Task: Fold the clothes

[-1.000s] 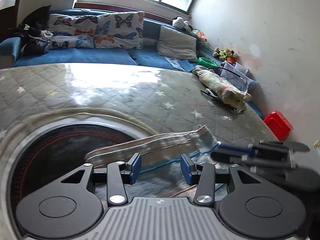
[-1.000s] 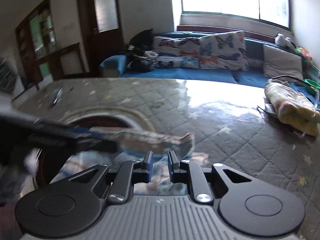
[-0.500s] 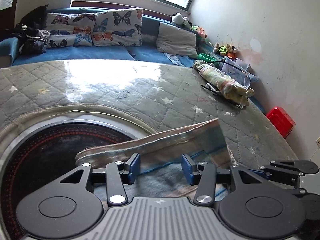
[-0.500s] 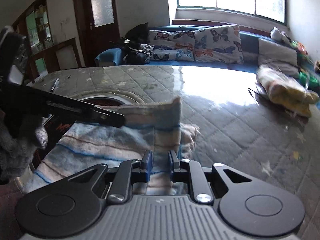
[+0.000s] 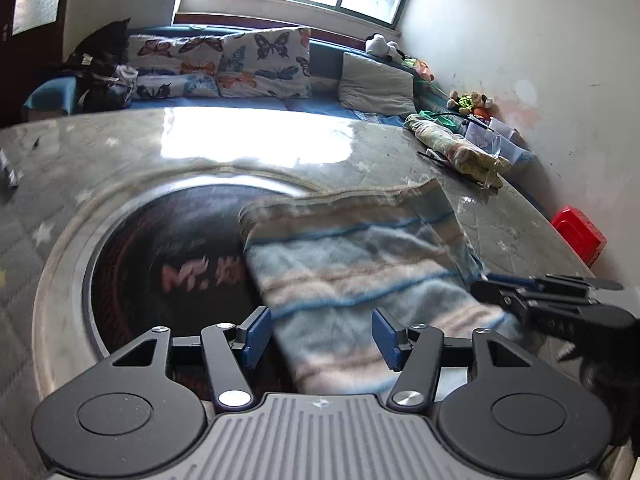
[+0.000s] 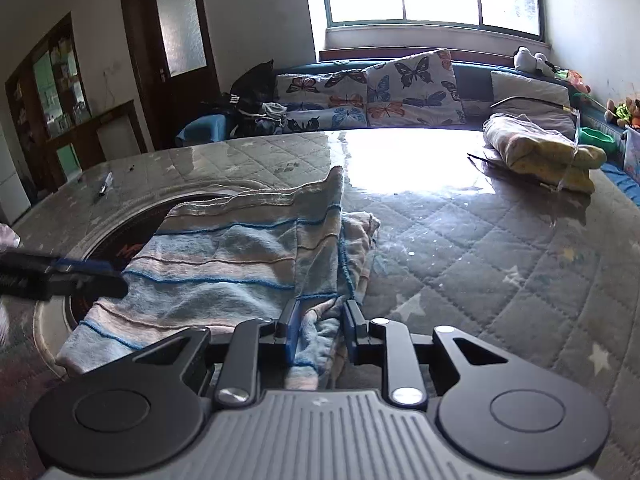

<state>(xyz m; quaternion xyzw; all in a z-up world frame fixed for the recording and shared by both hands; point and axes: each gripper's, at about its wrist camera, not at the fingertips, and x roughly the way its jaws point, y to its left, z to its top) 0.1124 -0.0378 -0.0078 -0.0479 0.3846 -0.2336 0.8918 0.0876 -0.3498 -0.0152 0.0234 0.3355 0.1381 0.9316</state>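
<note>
Since a second ago the striped garment (image 6: 224, 264) has gone from a narrow raised band to a broad sheet laid out, and the right gripper (image 6: 320, 330) has parted from near shut to a moderate gap. Cloth still bunches between its two blue pads (image 6: 291, 330), yet whether they pinch it or merely straddle it cannot be told from here; the gap suggests a loosened hold, as one gives when setting a folded edge down.

Over on the other side, the left gripper (image 5: 320, 338) stands wide open with the garment's near edge passing under the gap, holding nothing. Seen from the right wrist, its dark fingers (image 6: 64, 276) reach in at the garment's left edge, likely to steady or smooth that side.

Most of the garment rests on the quilted, star-patterned desk (image 6: 480, 264), its left part lying over the round dark inset (image 5: 160, 264) with red lettering. A doubled flap runs along its right side, with a crumpled part beside it, so the fold looks partly made. A rolled yellowish bundle (image 6: 540, 152) lies well apart near the far right edge.
</note>
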